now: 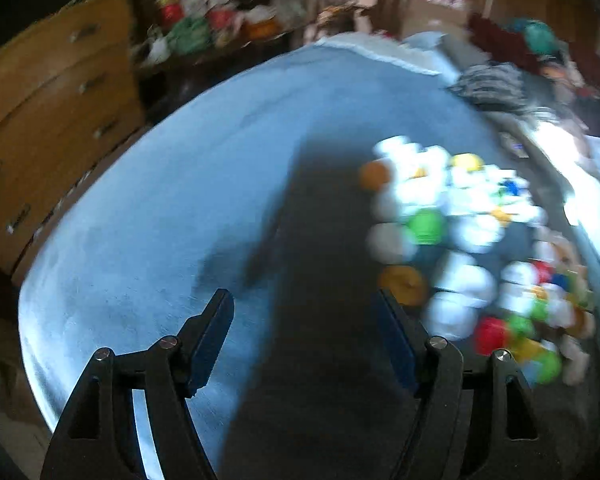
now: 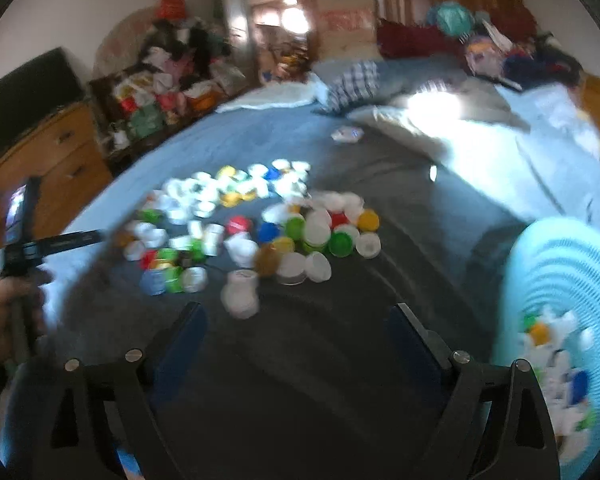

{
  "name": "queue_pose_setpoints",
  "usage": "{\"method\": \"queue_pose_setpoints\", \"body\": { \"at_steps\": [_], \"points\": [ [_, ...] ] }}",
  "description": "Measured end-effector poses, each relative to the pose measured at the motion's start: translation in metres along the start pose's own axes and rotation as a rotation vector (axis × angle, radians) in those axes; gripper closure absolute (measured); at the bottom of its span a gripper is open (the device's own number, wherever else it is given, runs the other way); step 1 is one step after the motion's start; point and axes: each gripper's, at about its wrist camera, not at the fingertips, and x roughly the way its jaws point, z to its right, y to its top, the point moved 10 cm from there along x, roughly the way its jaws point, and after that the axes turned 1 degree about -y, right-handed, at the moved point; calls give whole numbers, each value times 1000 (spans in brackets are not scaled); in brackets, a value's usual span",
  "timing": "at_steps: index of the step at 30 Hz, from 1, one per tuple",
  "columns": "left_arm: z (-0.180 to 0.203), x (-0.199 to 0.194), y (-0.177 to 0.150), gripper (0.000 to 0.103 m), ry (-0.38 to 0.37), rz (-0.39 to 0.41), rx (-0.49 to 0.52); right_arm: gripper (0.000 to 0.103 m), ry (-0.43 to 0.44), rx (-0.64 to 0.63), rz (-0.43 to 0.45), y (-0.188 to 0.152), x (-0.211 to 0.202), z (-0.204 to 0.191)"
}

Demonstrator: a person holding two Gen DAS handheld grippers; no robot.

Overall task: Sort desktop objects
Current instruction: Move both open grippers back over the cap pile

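A heap of plastic bottle caps [image 2: 260,220] in white, green, yellow, red and blue lies on the blue bedsheet [image 2: 380,280]. My right gripper [image 2: 298,308] hovers just in front of the heap, open and empty, with a white cap [image 2: 240,294] near its left finger. At the right stands a light blue mesh basket [image 2: 560,272] holding several caps. In the blurred left wrist view the caps [image 1: 460,220] spread to the right. My left gripper [image 1: 302,300] is open and empty over bare sheet [image 1: 160,200], with a yellow cap [image 1: 402,284] by its right finger.
A wooden dresser [image 1: 40,120] stands off the bed's left side. Piled clothes and bags [image 2: 172,72] sit beyond the far corner. Pillows and a checked cloth [image 2: 352,76] lie at the head of the bed. A hand [image 2: 4,312] shows at the left edge.
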Motion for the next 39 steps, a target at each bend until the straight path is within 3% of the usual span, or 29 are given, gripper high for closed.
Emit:
{"method": "queue_pose_setpoints", "body": {
  "at_steps": [3, 8, 14, 39],
  "points": [
    [-8, 25, 3, 34, 35, -9, -1, 8, -48, 33, -44, -2, 46, 17],
    [1, 41, 4, 2, 77, -4, 58, 4, -131, 84, -65, -9, 85, 41],
    [-1, 39, 4, 1, 75, -13, 48, 0, -173, 91, -79, -23, 100, 45],
    [-1, 44, 10, 1, 105, 10, -37, 0, -132, 122, -73, -25, 101, 45]
  ]
}}
